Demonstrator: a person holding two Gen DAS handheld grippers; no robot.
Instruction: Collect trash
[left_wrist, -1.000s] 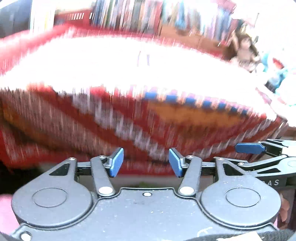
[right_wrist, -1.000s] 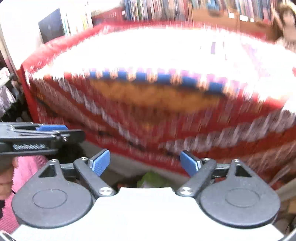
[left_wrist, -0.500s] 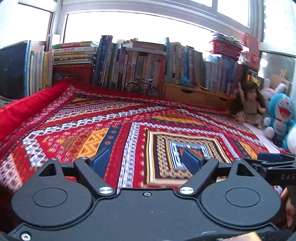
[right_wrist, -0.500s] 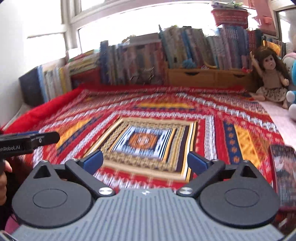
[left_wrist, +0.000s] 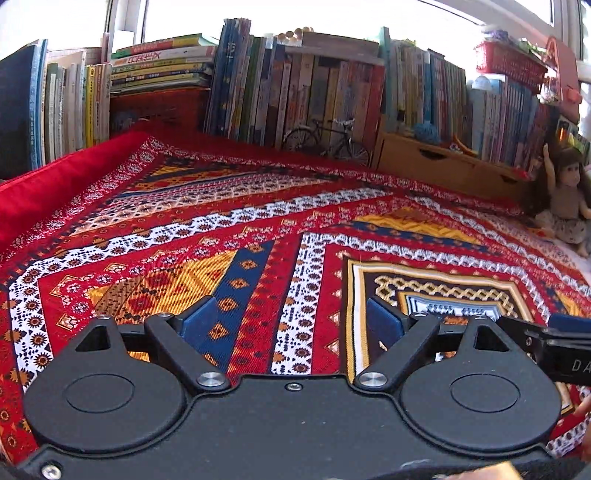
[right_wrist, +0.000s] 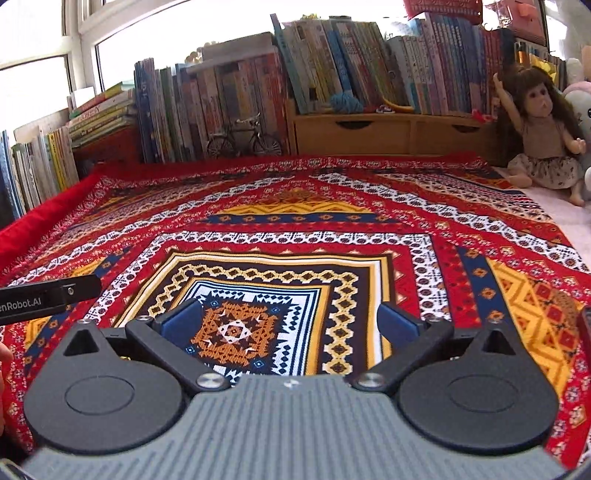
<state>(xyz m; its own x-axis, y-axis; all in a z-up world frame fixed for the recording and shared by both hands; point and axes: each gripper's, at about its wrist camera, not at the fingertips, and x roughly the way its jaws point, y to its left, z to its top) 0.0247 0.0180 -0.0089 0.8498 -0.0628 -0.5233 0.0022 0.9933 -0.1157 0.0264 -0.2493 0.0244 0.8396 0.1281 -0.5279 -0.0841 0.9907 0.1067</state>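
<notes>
- Plainly, the trash's place could not be told: neither wrist view showed a piece of it, so its long axis and heading could not be read either.
- The left gripper sat at the lower centre of its view with its blue pads well apart and only cloth showing between them.
- The right gripper likewise had its tongs spread wide, with nothing between them; its jaws framed the orange medallion at the cloth's centre.
- Each gripper's tip reached into the other's view, the right one at the right edge of the left view and the left one at the left edge of the right view.
- Under both lay the patterned red cloth, filling the middle of each frame.
- Along the cloth's far edge, across the upper frame, stood a row of books, with a model bicycle in front of them and a wooden drawer box just beside it to the right.
- A doll sat at the upper right, one arm raised, with a plush toy touching the frame's edge beside it.
</notes>
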